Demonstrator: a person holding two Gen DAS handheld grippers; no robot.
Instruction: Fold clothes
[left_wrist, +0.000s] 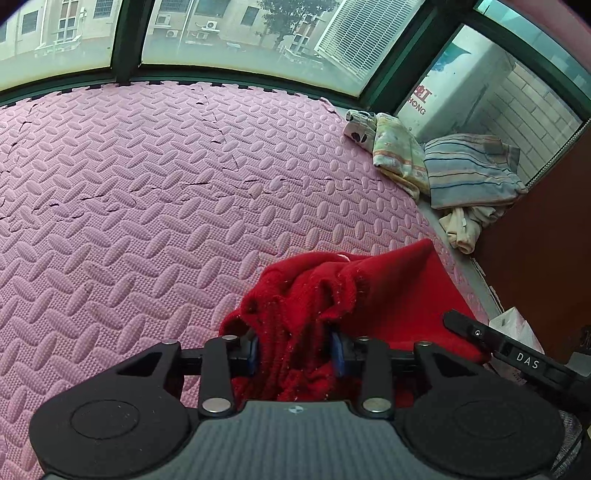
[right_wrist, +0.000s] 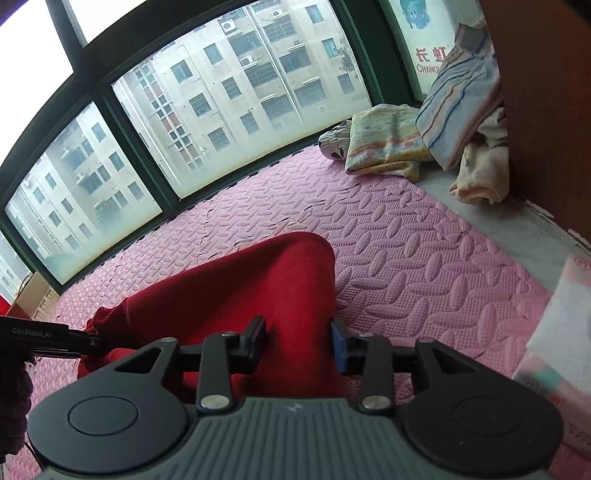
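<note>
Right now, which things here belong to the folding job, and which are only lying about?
In the job:
- red knit sweater
- left gripper, jaws around bunched sweater fabric
- right gripper, jaws around the sweater
- pink foam mat, the work surface

Lying about:
- striped folded cloth
- floral folded cloth
- cream garment
- tissue pack

The sweater (left_wrist: 332, 295) lies on the mat (left_wrist: 147, 184), with folded clothes (left_wrist: 443, 166) well beyond, beside the window (left_wrist: 240, 33).

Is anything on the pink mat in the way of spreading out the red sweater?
Nothing visible: the knitted red sweater sits in both tongs, left and right, and the pink foam mat ahead looks bare. The folded striped cloths lie at its far corner.
</note>
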